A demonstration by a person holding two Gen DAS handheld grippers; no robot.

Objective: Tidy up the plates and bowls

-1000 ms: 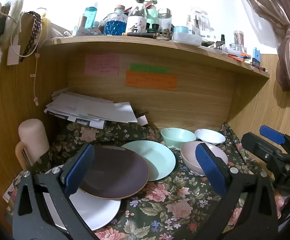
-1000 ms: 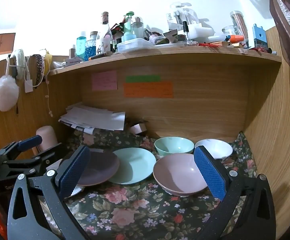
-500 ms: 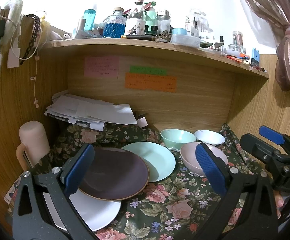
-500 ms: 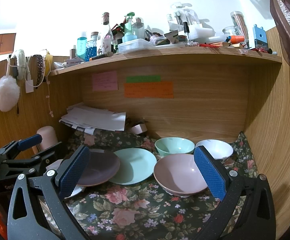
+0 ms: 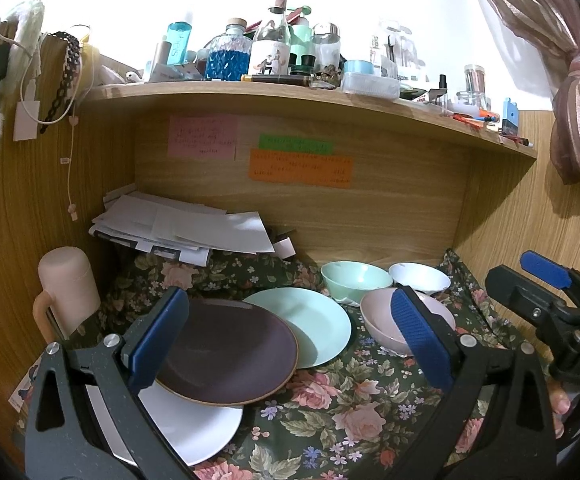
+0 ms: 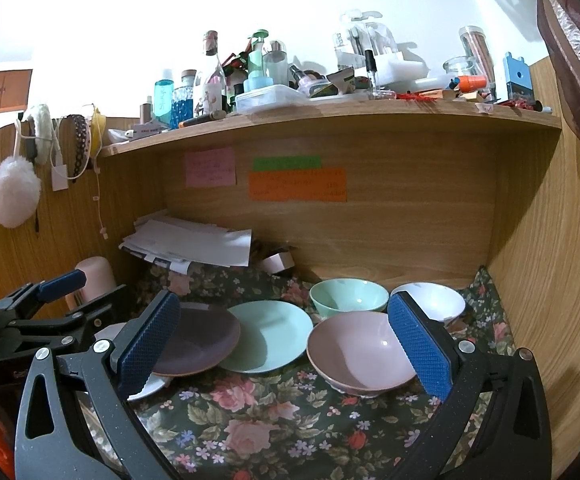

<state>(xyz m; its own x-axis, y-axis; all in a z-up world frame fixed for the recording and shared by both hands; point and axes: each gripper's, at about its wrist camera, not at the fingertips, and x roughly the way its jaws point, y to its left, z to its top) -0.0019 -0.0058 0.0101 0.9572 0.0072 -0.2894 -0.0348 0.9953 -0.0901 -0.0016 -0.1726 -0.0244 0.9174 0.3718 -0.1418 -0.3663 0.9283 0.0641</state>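
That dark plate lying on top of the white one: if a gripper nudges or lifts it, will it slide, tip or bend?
The dark plate looks rigid and glazed, so probably stiff and rather slippery. It rests tilted, overlapping the white plate and the mint plate, so a push may slide or rock it. Likely breakable if dropped.

A wooden alcove sits under a cluttered shelf of bottles, with sticky notes on its back panel (writing illegible), a floral cloth below, and a curtain hanging right.
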